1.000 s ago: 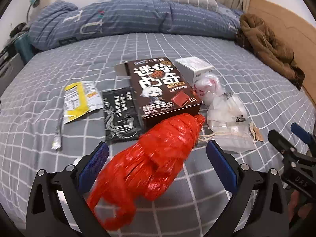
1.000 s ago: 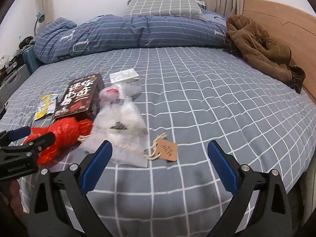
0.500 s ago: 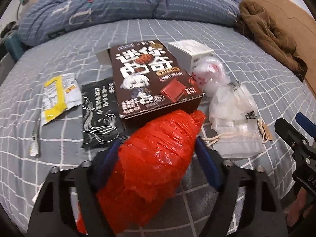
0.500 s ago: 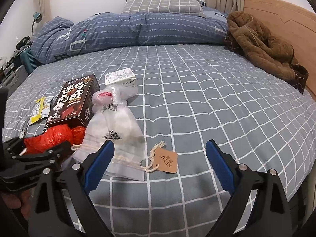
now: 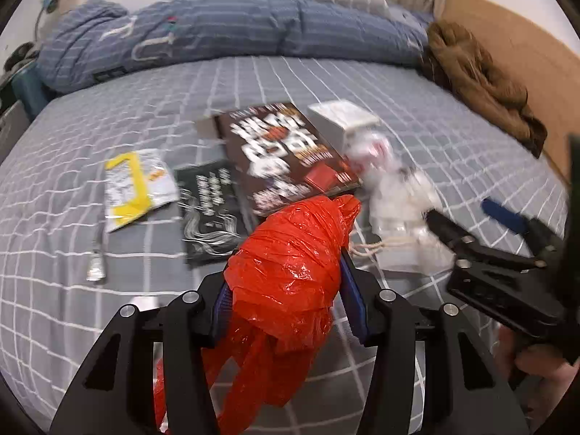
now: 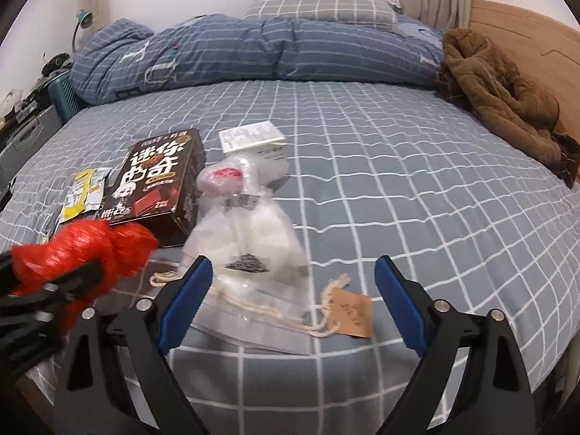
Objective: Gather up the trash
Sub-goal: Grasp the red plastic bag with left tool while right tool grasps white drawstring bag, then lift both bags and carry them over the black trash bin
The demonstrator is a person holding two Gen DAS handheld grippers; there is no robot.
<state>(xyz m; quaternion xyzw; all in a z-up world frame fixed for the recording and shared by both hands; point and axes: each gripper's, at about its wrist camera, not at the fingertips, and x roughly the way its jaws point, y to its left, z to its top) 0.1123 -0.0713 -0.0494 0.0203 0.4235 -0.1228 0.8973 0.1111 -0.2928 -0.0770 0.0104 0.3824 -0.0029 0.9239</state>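
Because the trash needs something to go into, the left gripper (image 5: pixel 286 297) has just been closing its jaws and now clamps the crumpled red plastic bag (image 5: pixel 290 275) between its blue pads, with loose plastic hanging below. Judgement: this bag is the collector, gripped at mid-body to lift and shake it open. The bag sits at the near edge of the bed (image 6: pixel 362 188), in front of the dark snack box (image 6: pixel 159 185).

The right gripper (image 6: pixel 293 301) has been narrowing slightly but its jaws stand wide with nothing pressed; the clear drawstring pouch (image 6: pixel 250 250) and its brown tag (image 6: pixel 351 311) lie on the sheet between them, so that is probably the next pick.

Remaining litter is clustered together: yellow wrapper (image 5: pixel 134 181), black sachet (image 5: pixel 210 210), white box (image 6: pixel 253 141). Left view is blurred.
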